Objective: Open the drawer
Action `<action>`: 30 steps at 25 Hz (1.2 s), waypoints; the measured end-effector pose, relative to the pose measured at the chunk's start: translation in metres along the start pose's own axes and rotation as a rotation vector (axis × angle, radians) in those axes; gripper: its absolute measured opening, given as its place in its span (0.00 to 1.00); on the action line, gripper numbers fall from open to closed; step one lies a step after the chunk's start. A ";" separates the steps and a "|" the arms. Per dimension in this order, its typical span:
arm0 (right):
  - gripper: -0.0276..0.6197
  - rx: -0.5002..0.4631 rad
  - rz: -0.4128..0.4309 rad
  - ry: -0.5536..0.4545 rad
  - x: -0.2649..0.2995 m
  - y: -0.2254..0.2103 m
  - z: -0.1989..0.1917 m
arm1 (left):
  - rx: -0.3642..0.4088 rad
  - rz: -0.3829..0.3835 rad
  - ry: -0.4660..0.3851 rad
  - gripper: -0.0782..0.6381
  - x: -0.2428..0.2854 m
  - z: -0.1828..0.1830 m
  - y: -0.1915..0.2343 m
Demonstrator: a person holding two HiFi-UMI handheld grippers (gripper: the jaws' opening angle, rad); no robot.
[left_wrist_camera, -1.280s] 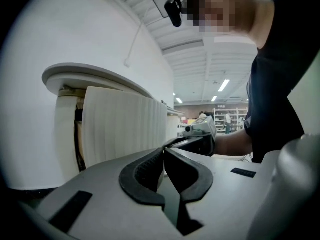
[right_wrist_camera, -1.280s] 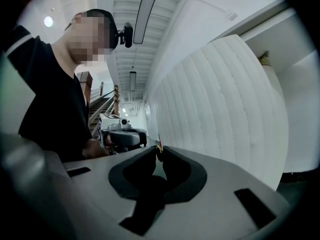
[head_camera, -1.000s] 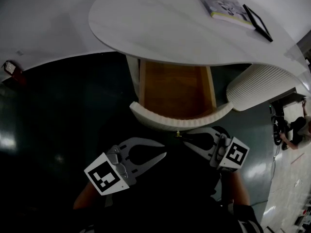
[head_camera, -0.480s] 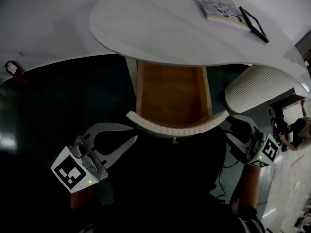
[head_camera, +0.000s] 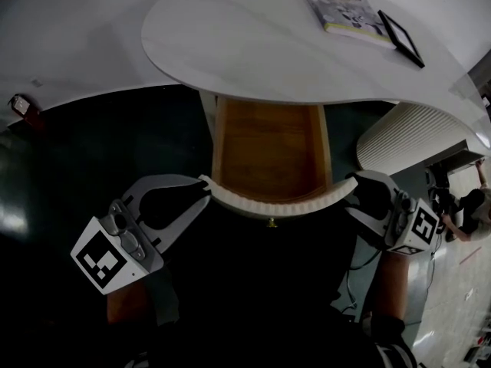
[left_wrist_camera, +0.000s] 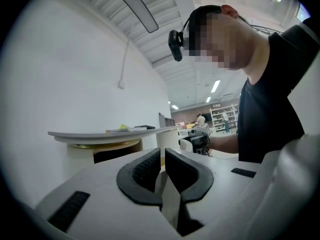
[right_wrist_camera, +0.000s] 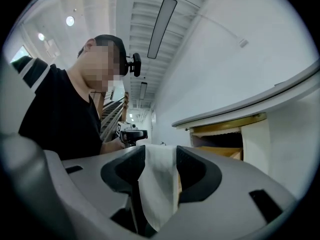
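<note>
The wooden drawer (head_camera: 268, 148) stands pulled out from under the white table (head_camera: 245, 44). Its curved, ribbed white front (head_camera: 268, 203) has a small brass knob (head_camera: 270, 222) below its middle. My left gripper (head_camera: 203, 192) is at the front's left end. In the left gripper view (left_wrist_camera: 162, 156) the pads are closed on that thin white edge (left_wrist_camera: 167, 199). My right gripper (head_camera: 351, 186) is at the front's right end. Its jaws have just been opening. In the right gripper view (right_wrist_camera: 160, 156) the white end (right_wrist_camera: 157, 184) lies between the pads, with a slim gap at one side.
A book (head_camera: 340, 4) and a flat black frame (head_camera: 400, 35) lie on the table's far right. A ribbed white curved unit (head_camera: 414, 136) stands right of the drawer. The floor is dark; a person (head_camera: 460, 205) crouches at the far right.
The left gripper moved from below the drawer front out to its left end. The right gripper left the knob, went to the right end and opened. The drawer stays pulled out.
</note>
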State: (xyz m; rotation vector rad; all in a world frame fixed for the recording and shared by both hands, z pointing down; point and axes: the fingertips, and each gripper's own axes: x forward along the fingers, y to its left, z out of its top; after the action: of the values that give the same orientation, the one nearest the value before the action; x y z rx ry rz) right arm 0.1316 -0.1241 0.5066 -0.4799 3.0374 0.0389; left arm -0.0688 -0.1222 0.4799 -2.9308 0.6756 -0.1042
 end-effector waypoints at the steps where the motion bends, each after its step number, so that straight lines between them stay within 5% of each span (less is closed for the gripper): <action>1: 0.28 -0.003 0.014 0.005 -0.002 0.002 0.000 | 0.009 -0.002 0.005 0.14 0.001 0.000 -0.001; 15: 0.28 -0.023 0.080 -0.010 -0.006 0.022 0.009 | 0.033 -0.072 -0.046 0.14 0.006 0.010 -0.015; 22: 0.28 -0.034 0.159 -0.224 0.002 0.029 0.069 | -0.004 -0.113 -0.078 0.14 0.018 0.014 -0.011; 26: 0.27 -0.118 0.184 -0.107 0.031 0.040 0.075 | -0.026 -0.102 -0.049 0.14 0.026 0.014 -0.001; 30: 0.24 -0.079 0.167 -0.012 0.056 0.024 0.101 | -0.086 -0.002 -0.007 0.14 0.041 0.034 0.015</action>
State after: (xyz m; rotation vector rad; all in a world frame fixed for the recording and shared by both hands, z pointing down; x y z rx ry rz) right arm 0.0775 -0.1151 0.4019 -0.2291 3.0652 0.1700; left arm -0.0351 -0.1494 0.4461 -3.0121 0.6923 -0.0670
